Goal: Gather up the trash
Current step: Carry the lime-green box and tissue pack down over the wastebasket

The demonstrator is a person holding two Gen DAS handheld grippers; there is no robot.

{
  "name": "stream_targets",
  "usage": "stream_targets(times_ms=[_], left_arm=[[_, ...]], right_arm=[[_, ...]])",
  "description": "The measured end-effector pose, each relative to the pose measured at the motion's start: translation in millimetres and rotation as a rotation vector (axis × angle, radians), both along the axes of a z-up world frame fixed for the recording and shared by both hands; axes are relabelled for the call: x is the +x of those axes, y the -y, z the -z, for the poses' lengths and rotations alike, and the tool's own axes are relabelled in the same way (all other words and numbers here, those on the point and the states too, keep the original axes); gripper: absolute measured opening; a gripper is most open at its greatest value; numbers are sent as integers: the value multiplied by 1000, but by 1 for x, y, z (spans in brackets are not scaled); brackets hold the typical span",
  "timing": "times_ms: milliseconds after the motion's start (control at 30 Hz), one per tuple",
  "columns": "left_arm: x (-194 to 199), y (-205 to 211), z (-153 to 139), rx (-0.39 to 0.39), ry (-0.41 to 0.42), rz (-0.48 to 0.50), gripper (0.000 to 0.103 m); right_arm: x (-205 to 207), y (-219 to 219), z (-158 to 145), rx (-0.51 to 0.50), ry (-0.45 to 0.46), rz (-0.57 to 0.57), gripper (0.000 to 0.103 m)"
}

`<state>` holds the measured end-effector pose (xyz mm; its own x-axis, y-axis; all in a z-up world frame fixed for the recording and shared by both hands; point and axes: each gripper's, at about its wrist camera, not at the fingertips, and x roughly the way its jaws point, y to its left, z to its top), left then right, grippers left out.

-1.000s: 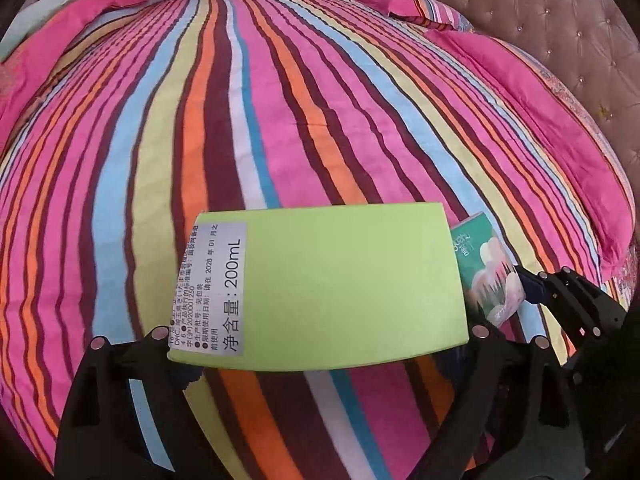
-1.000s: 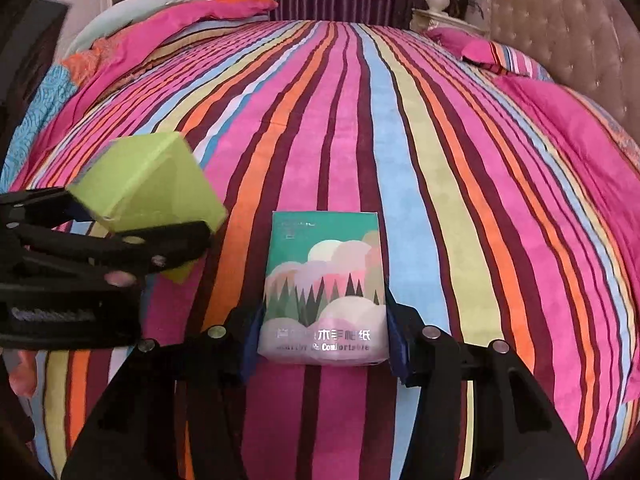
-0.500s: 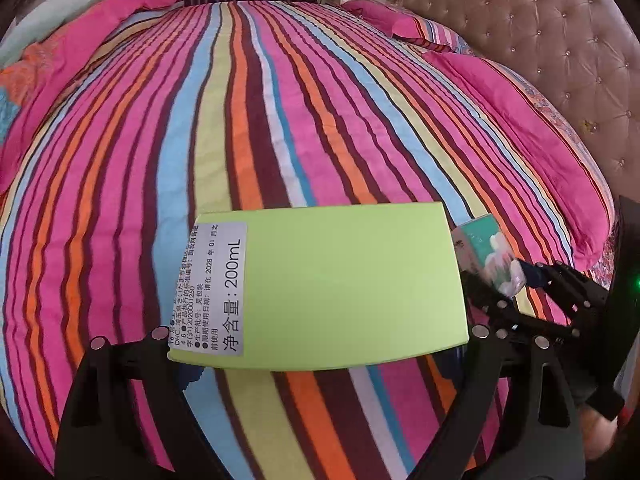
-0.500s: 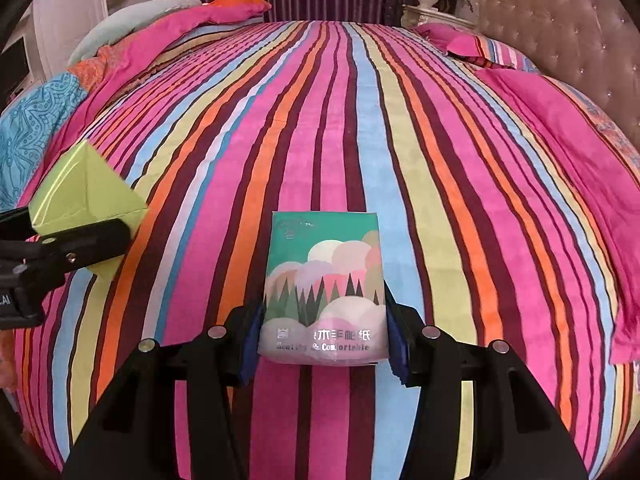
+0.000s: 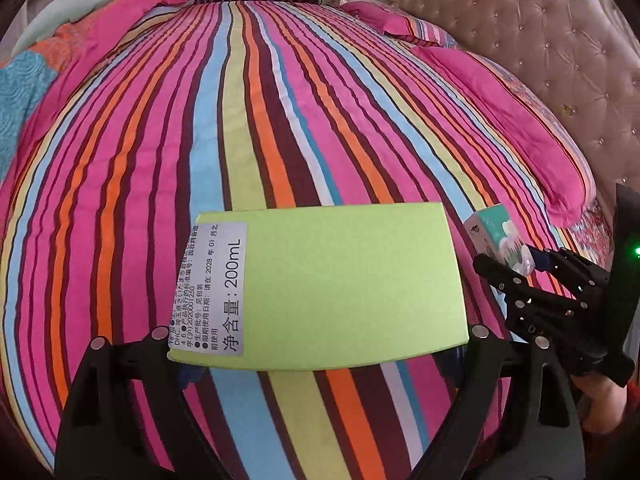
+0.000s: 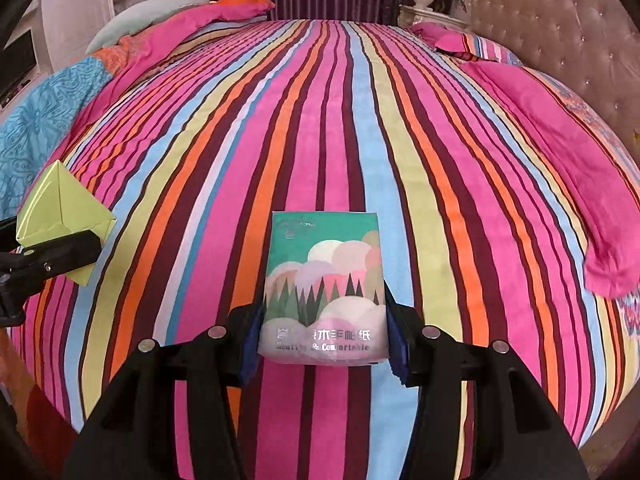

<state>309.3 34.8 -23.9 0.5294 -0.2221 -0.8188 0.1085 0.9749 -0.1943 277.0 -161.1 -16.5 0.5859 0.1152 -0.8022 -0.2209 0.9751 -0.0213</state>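
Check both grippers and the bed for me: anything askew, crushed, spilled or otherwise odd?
Nothing stands out. The left gripper holds the green box squarely, undented. The right gripper clamps the tissue pack upright, its wrapper intact. The striped bedspread shows no spill or stray litter.

Bed [image 6: 320,128]: we take it as our landmark; it lies under both held things.
Box [image 5: 320,292]: we see it above the bed's near part, between the left gripper [image 5: 320,336] fingers.
Tissue pack [image 6: 324,292]: above the bed, right of the box, in the right gripper [image 6: 324,344].
Headboard [image 6: 560,40]: along the bed's right side.
Pillows [image 6: 452,40]: at the bed's far right, by the headboard.
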Motion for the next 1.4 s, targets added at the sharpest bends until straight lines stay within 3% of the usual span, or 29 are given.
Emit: stream_targets(times_ms=[533,1067,1400], left_arm=[[-121,-6,10,28,-3,26,86],[-247,-2,56,29,-108,68,86],[-280,12,101,21,-230,83,86]], right_arm=[[-97,12,7,147,-69,3,48],[-183,8,15,165,-121,-56,48],[-216,-5,53,185,-271,-74,48]])
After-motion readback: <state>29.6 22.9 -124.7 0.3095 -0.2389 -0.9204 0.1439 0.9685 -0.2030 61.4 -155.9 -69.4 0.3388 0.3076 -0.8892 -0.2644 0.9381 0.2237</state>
